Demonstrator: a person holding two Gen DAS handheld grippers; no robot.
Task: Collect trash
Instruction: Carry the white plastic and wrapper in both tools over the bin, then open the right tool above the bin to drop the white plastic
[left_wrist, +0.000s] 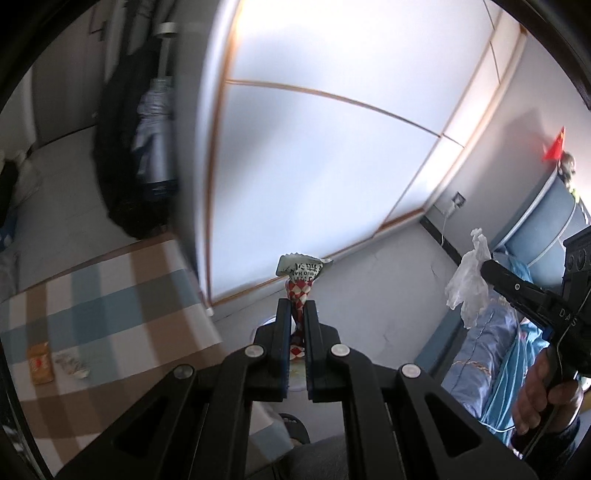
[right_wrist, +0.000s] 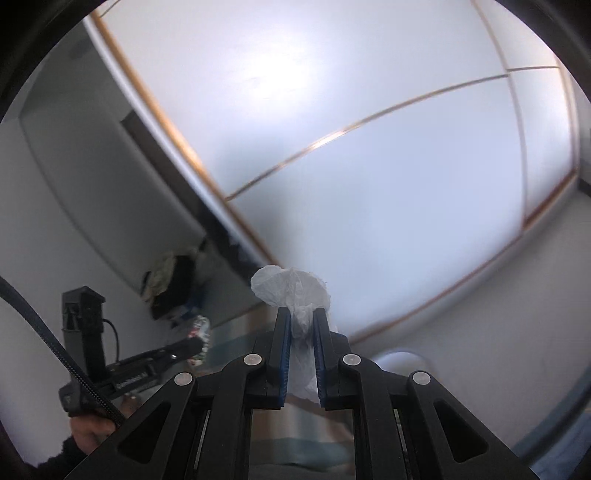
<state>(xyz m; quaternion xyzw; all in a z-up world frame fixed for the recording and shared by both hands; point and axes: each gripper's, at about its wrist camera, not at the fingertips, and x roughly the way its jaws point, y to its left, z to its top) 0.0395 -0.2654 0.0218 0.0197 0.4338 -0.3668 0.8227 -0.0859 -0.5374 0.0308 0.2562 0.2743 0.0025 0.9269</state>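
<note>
A bedroom fills both views: a big white wardrobe (left_wrist: 332, 147) with thin wood-coloured trim takes up the middle, dark clothes (left_wrist: 125, 155) hang at ten o'clock in the left wrist view, and a bed with blue bedding (left_wrist: 491, 354) lies at four o'clock. At eight o'clock a checked tablecloth (left_wrist: 110, 306) in beige, pale blue and white covers a table, and two bits of trash lie on it just beside each other: an orange packet (left_wrist: 40, 363) and a crumpled pale wrapper (left_wrist: 72, 364). The left gripper (left_wrist: 299, 306) is clamped almost fully closed on a red-and-white checked wrapper (left_wrist: 301, 280), whose greenish printed end sticks out beyond the fingertips toward twelve o'clock. The right gripper (right_wrist: 303, 314) is narrowed onto a crumpled white tissue (right_wrist: 291, 288); the tissue balloons out past the tips and also hangs down between the blue pads. From the left wrist view the right gripper shows at three o'clock, tissue dangling from it, with a hand (left_wrist: 543, 395) on its handle. Both grippers are lifted clear of the table.
</note>
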